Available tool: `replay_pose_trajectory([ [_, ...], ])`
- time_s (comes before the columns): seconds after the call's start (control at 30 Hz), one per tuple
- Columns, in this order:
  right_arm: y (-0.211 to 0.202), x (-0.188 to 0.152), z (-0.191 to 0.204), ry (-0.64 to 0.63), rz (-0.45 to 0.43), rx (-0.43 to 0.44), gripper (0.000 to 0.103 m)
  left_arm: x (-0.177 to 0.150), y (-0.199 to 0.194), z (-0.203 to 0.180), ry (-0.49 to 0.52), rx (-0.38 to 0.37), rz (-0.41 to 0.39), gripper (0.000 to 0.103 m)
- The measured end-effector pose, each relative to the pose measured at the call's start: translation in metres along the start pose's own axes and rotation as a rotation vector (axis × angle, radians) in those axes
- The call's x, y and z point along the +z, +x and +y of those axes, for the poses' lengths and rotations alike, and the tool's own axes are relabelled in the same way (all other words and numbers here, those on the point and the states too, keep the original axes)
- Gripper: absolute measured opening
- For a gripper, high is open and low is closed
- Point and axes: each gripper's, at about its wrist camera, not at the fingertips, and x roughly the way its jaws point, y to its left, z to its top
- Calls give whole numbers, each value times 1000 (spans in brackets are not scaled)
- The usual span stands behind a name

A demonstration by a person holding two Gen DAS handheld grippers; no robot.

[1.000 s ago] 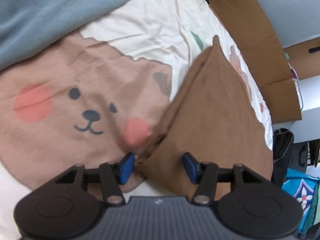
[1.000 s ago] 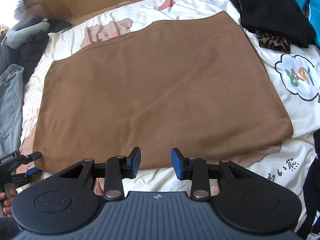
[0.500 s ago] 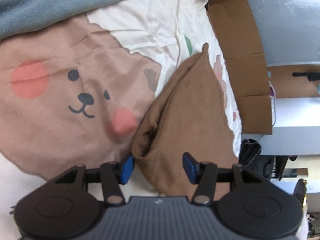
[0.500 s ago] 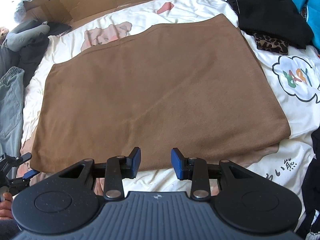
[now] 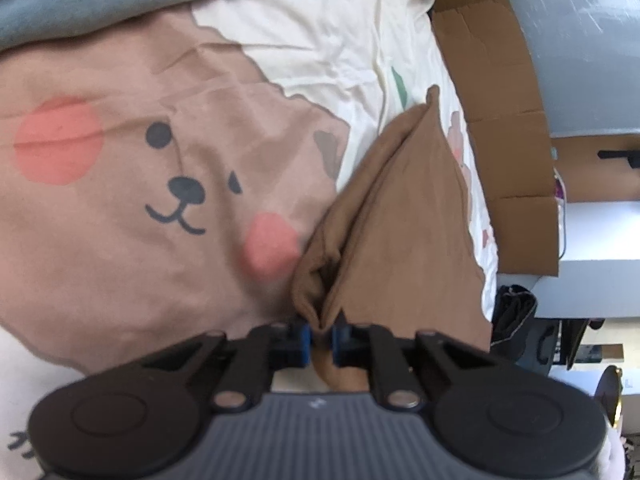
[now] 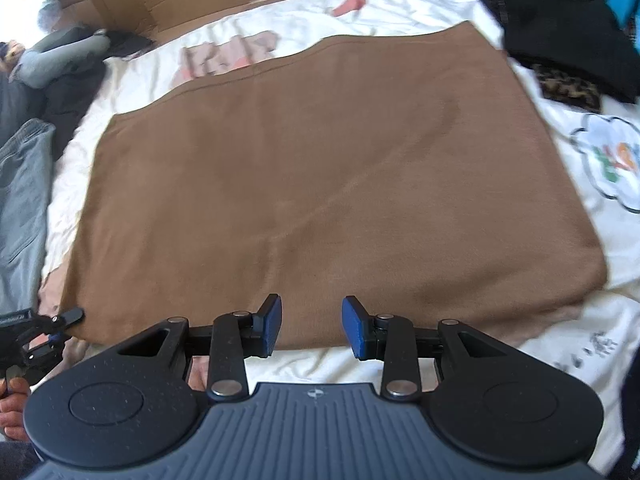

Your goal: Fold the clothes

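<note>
On the bed sheet (image 6: 360,360), left gripper (image 5: 319,340) jaws closing on the brown garment (image 6: 320,184) corner; right gripper (image 6: 311,328) jaws apart.

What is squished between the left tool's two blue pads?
A bunched corner of the brown cloth sits between the closing left tool, seen in the left wrist view.

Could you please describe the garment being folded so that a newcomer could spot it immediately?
On the cartoon-bear bedsheet lies a wide brown garment, spread flat. Unlike the grey jeans and black clothes alongside, it is plain brown, its corner pinched in the closing left gripper.
</note>
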Motion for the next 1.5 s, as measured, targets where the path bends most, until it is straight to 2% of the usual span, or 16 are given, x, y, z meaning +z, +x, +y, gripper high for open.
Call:
replay_pose_trajectory([
  [0.1, 10, -1, 12, -28, 7, 24, 40, 0, -5, -13, 40, 12, -3, 7],
  [0.27, 22, 1, 31, -72, -13, 76, 32, -1, -15, -34, 66, 17, -7, 7],
  [0.43, 40, 12, 35, -60, -32, 84, 26, -2, -24, -56, 101, 13, -9, 6],
  [0.67, 61, 35, 32, -42, -64, 87, 11, -4, -28, -84, 142, -5, -20, 6],
  [0.77, 71, 36, 28, -26, -41, 81, 4, -5, -30, -97, 160, -13, -22, 6],
  [1.0, 70, 21, 21, 4, -4, 105, 5, -10, -29, -123, 197, -40, -28, 6],
  [1.17, 61, 0, 21, -19, 31, 103, 6, -13, -28, -138, 212, -48, -34, 6],
  [1.3, 55, -12, 16, 26, 42, 99, 6, -17, -27, -147, 222, -46, -40, 6],
  [1.4, 45, -14, 14, 57, 37, 103, 5, -19, -26, -150, 211, -43, -43, 6],
  [1.5, 24, -9, 18, 32, -16, 161, 6, -20, -26, -155, 208, -51, -38, 6],
])
